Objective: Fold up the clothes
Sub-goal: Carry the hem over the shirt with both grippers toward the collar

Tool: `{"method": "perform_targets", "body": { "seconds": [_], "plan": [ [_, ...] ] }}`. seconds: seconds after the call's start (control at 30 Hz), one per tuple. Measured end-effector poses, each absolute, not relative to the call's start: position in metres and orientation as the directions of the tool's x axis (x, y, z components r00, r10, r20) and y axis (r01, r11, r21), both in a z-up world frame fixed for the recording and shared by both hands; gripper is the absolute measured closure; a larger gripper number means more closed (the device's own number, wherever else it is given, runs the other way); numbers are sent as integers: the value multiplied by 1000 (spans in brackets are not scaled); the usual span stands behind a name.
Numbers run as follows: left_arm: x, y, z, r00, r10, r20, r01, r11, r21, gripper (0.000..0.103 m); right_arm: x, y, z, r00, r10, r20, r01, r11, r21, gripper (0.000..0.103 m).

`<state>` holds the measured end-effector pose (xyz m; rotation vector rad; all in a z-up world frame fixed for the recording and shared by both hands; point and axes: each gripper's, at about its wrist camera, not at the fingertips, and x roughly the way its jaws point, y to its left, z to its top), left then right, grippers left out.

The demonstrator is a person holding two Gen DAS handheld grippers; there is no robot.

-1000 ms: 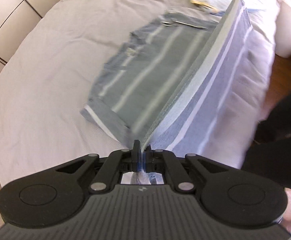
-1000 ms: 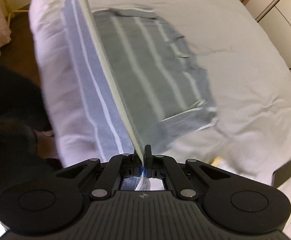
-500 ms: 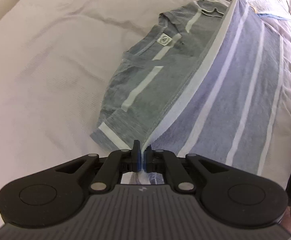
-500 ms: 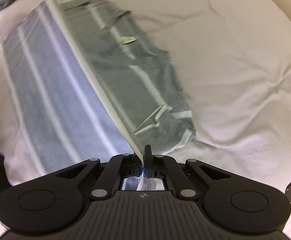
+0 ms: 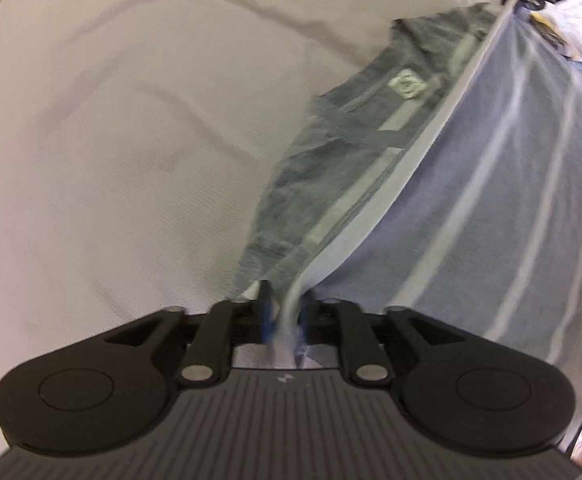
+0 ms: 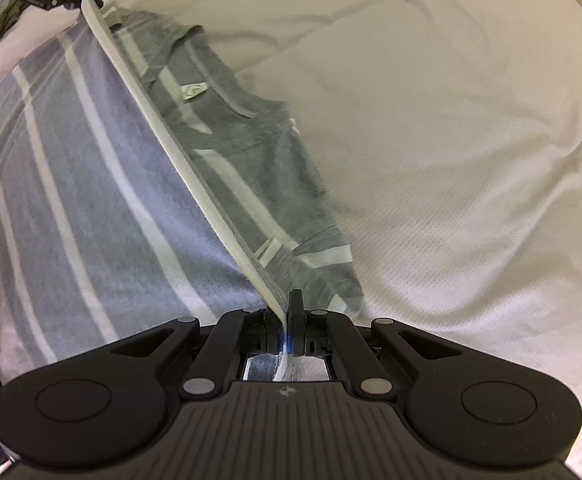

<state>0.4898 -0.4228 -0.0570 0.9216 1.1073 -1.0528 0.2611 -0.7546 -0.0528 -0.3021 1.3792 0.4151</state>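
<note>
Striped shirt [image 6: 91,184] lies on the white bed [image 6: 471,160], its hem edge stretched taut between my two grippers and brought down low over the collar half. Right gripper [image 6: 285,308] is clamped on the hem. Left gripper [image 5: 285,304] has just been opening; its jaws stand apart with the hem loose between them. Risk: with one corner freed and the other pinched, the edge may sag unevenly and the fold land skewed. Sleeve [image 6: 315,256] underneath looks bunched; it may leave a lump.
</note>
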Motion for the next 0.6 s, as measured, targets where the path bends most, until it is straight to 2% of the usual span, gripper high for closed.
{"method": "perform_targets", "body": {
  "seconds": [0.03,0.07,0.1,0.27,0.47,0.6],
  "plan": [
    [494,-423,-60,131,-182,-975,957,280,76,74,264,-757,-57,139,105,-985,-443,896,33,100],
    [499,-422,-61,149,-180,-972,946,312,87,75,266,-761,-60,151,93,-984,-427,904,20,88],
    [503,-418,-61,159,-183,-970,934,345,88,75,268,-765,-64,163,81,-983,-410,912,7,82],
    [510,-399,-58,168,-203,-965,895,441,63,74,264,-788,-63,207,89,-974,-282,959,27,83],
    [508,-381,-62,137,-232,-963,866,500,3,72,245,-803,-51,240,118,-964,-166,983,79,65],
    [513,-379,-65,129,-282,-951,846,532,-43,72,235,-804,-47,266,136,-954,-95,989,114,62]
  ]
}}
